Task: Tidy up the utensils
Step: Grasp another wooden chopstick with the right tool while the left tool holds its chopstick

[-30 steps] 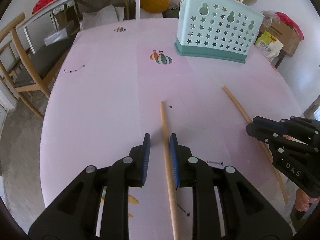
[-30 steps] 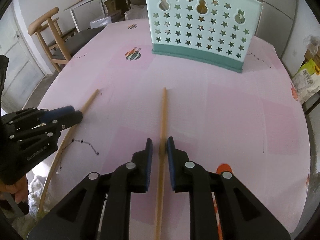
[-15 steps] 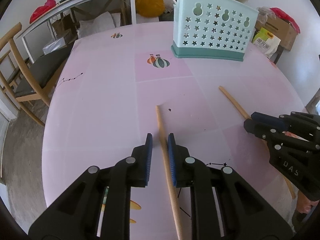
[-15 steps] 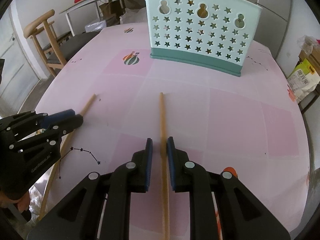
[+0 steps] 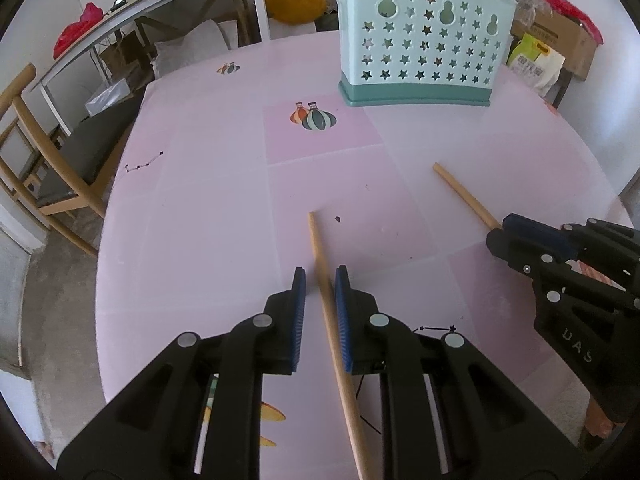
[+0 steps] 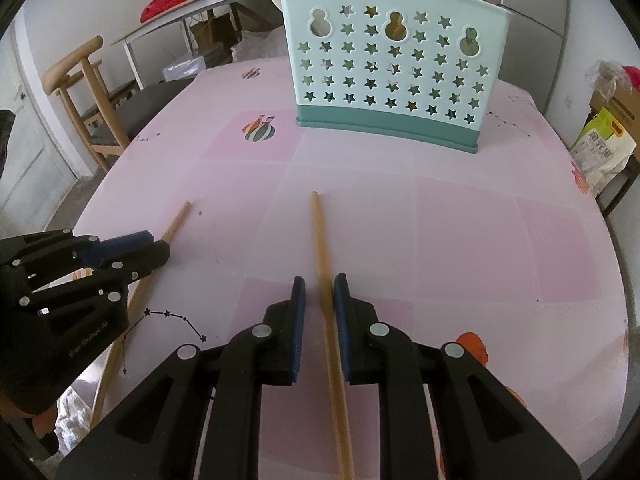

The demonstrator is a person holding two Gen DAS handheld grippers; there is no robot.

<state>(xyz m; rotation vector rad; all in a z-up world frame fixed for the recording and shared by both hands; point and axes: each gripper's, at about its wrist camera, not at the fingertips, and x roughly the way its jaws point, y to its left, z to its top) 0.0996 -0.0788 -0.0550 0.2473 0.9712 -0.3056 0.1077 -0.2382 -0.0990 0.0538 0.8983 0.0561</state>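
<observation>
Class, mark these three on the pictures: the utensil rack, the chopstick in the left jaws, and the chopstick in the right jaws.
Utensil rack (image 6: 394, 80), right wrist view, perforated front wall.
Left chopstick (image 5: 318, 246), left wrist view, shaft ahead of the jaws.
Right chopstick (image 6: 319, 236), right wrist view, shaft ahead of the jaws.

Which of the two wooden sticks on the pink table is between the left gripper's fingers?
The nearer stick, running between the left gripper pads. The other stick lies off toward the right gripper.
</observation>
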